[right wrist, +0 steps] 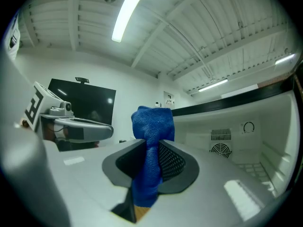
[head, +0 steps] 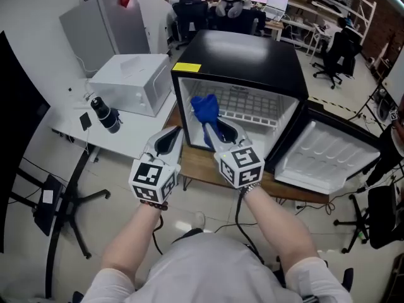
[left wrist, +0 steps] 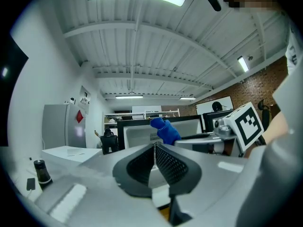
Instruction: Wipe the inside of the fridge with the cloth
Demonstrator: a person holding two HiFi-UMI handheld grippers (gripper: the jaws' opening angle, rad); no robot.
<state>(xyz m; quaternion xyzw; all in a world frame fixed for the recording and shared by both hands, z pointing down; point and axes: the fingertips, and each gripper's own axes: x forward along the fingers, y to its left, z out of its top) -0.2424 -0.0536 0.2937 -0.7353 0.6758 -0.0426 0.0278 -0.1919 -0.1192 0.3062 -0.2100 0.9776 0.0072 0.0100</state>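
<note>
Left gripper [left wrist: 154,146], fingers [left wrist: 176,163] together, empty — blue cloth [left wrist: 164,131] beyond

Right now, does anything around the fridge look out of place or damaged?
Nothing stands out. The fridge sits upright with its door open, the wire shelf looks level, and the blue cloth is clamped in the right gripper.

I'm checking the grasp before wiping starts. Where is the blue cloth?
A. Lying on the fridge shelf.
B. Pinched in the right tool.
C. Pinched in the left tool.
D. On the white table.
B: the right gripper view shows the cloth pinched between the jaws of the right tool, while the left tool is shut on nothing.
</note>
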